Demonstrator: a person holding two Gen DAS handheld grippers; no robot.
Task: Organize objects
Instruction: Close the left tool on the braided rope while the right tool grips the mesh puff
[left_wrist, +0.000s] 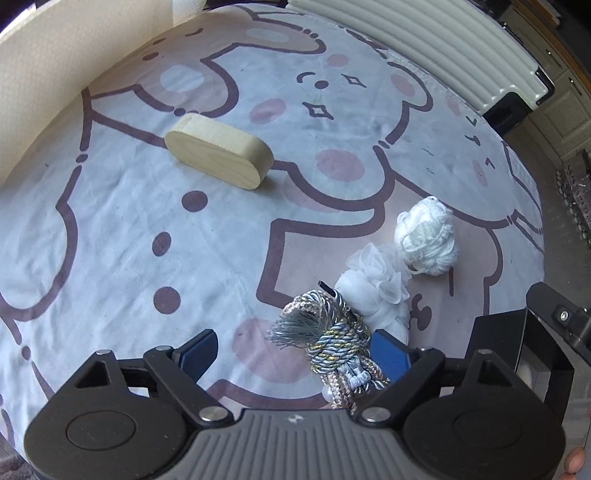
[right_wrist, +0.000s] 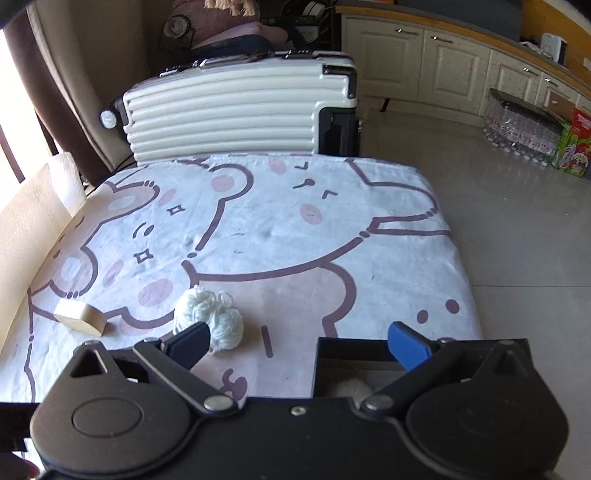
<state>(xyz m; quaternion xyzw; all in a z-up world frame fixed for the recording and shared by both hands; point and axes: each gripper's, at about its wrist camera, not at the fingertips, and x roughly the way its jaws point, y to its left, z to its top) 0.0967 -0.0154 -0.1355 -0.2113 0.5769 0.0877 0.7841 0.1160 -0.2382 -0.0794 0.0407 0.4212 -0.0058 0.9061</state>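
Left fingers (left_wrist: 199, 350) are standing apart around the rope bundle (left_wrist: 332, 339) on the blanket (left_wrist: 110, 221), I'm risking them snagging the white mesh puff (left_wrist: 373, 284) touching it.

We see the table (left_wrist: 110, 229) cloth wide open on the left, only a wooden block (left_wrist: 218, 155) there. Crowded lower right: rope bundle (left_wrist: 328, 332), white mesh pouf (left_wrist: 376, 284) and yarn ball (left_wrist: 424, 236) touching in a row, black box (right_wrist: 354, 354) at the near edge. Suitcase (right_wrist: 229, 114) walls off the far edge.
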